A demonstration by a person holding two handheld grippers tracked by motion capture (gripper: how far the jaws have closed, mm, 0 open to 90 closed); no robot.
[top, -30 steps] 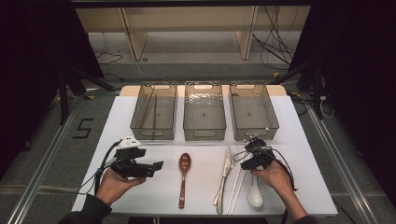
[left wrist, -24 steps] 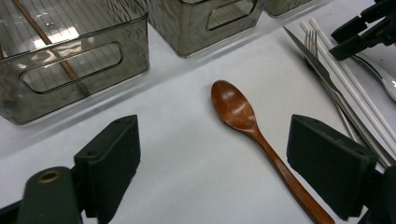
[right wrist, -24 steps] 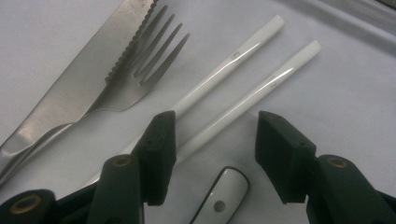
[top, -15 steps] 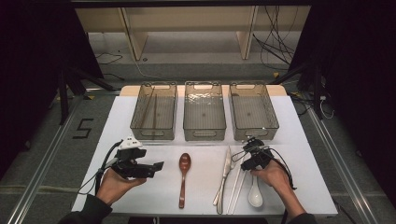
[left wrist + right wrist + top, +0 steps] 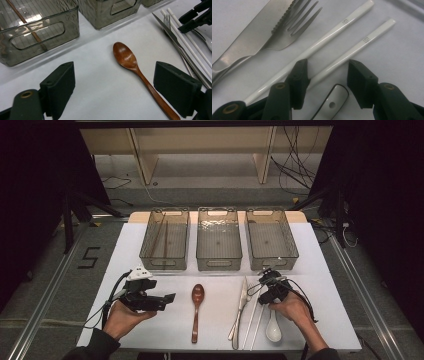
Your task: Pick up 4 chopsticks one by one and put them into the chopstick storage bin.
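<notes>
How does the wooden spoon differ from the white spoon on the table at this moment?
The wooden spoon is dark brown with a long slim handle; the white spoon looks ceramic, shorter and rounder. The wooden spoon's bowl points toward the bins, while the white spoon's bowl faces the person. The wooden spoon lies alone between the grippers; the white spoon's handle end sits between the jaws of the right gripper, beside the white chopsticks. Both lie flat on the table.

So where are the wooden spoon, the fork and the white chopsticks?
wooden spoon (image 5: 125, 55), left gripper view, on its bowl.
fork (image 5: 298, 18), right gripper view, on its tines.
white chopsticks (image 5: 342, 25), right gripper view, on the left stick's upper end.
</notes>
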